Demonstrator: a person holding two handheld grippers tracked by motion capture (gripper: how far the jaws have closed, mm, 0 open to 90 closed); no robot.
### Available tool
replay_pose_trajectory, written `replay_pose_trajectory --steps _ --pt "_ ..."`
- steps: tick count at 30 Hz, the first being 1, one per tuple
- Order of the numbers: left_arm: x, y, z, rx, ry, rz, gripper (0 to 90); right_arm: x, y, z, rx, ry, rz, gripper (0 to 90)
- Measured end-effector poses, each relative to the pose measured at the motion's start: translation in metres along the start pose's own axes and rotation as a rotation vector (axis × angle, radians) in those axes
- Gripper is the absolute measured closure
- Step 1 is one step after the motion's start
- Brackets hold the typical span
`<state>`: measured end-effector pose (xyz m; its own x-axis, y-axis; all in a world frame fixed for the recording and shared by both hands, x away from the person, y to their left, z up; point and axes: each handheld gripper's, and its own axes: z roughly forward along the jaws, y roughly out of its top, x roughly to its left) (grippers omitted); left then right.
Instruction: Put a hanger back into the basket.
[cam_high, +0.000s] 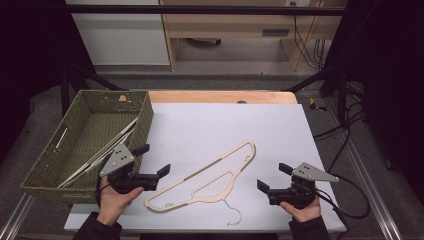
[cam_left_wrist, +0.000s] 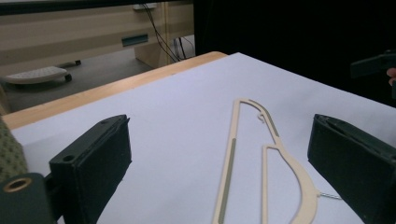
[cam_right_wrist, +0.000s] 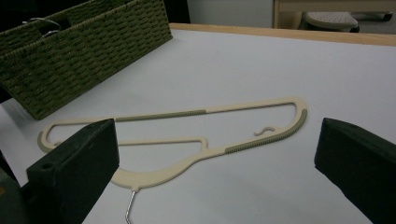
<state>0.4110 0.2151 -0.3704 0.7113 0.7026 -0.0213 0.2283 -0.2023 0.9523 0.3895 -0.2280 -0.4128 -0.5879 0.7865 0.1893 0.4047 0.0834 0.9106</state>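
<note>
A cream plastic hanger (cam_high: 200, 170) with grey-green grip strips and a wire hook lies flat on the white table top (cam_high: 225, 120), slanting from near left to far right. My left gripper (cam_high: 153, 160) hovers just left of the hanger's near end, open, with nothing between its fingers. My right gripper (cam_high: 273, 176) stands open to the right of the hanger, also empty. In the left gripper view the hanger (cam_left_wrist: 232, 154) lies ahead between the spread jaws. The right gripper view shows the hanger (cam_right_wrist: 159, 115) lengthwise beyond its wide jaws.
A green woven basket (cam_high: 145, 115) stands at the table's left with pale hangers (cam_high: 107, 145) inside; in the right gripper view the basket (cam_right_wrist: 84, 51) sits at the upper left. Wooden furniture and cables lie beyond the table's far edge.
</note>
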Motion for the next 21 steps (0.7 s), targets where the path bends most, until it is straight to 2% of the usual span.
replay_pose_trajectory --steps 2,5,9,12,16,19,21 --pt "-0.003 -0.003 0.003 0.008 -0.009 0.005 6.1 0.003 0.000 0.003 0.010 -0.008 0.000 0.6" --pt "-0.009 -0.010 0.010 0.035 -0.024 0.013 6.1 0.007 -0.001 0.004 0.026 -0.014 -0.034 1.2" --pt "-0.015 -0.018 0.018 0.057 -0.038 0.017 6.1 0.010 0.000 0.005 0.025 -0.023 -0.031 3.8" --pt "-0.021 -0.028 0.025 0.084 -0.052 0.015 6.1 0.015 -0.001 0.006 0.018 -0.030 -0.005 6.4" --pt "-0.024 -0.035 0.029 0.099 -0.061 0.020 6.2 0.020 -0.003 0.009 0.021 -0.022 -0.023 8.0" --pt "-0.024 -0.042 0.031 0.113 -0.073 0.003 6.2 0.024 -0.003 0.012 0.028 -0.023 -0.012 9.0" --pt "-0.024 -0.046 0.031 0.120 -0.075 -0.008 6.2 0.031 -0.006 0.017 0.054 -0.015 -0.022 10.2"
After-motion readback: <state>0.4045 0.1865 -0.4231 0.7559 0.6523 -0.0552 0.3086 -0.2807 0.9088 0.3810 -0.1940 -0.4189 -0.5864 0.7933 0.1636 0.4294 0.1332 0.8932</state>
